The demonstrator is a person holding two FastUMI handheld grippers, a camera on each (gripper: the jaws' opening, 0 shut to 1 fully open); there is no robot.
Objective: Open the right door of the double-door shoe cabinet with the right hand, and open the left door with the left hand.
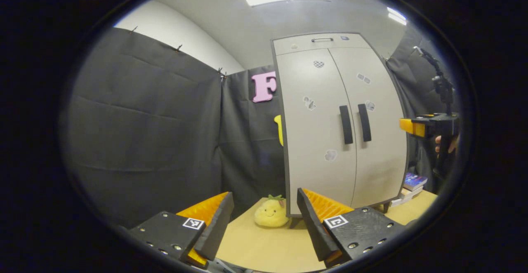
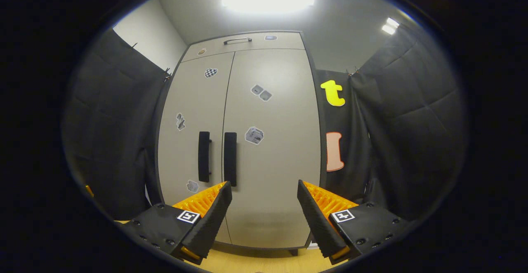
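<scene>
Cabinet doors are both sitting closed: in the right gripper view the shoe cabinet (image 2: 264, 149) is standing straight ahead on the wooden tabletop (image 2: 264, 262), its left door (image 2: 192, 141) and right door (image 2: 272, 149) meeting at a centre seam with the two black handles (left handle (image 2: 204, 156), right handle (image 2: 230, 158)) flanking it. The right gripper (image 2: 264, 219) is hovering in front of the right door with its jaws spread wide, gripping nothing, apart from the handles.

In the left gripper view the left gripper (image 1: 264, 227) is also holding its jaws wide apart over the table, well short of the cabinet, which is standing off to the right of centre. A yellow plush toy (image 1: 271, 213) is sitting on the table beside the cabinet's near corner, and some books (image 1: 412, 184) are lying at the cabinet's far side.
</scene>
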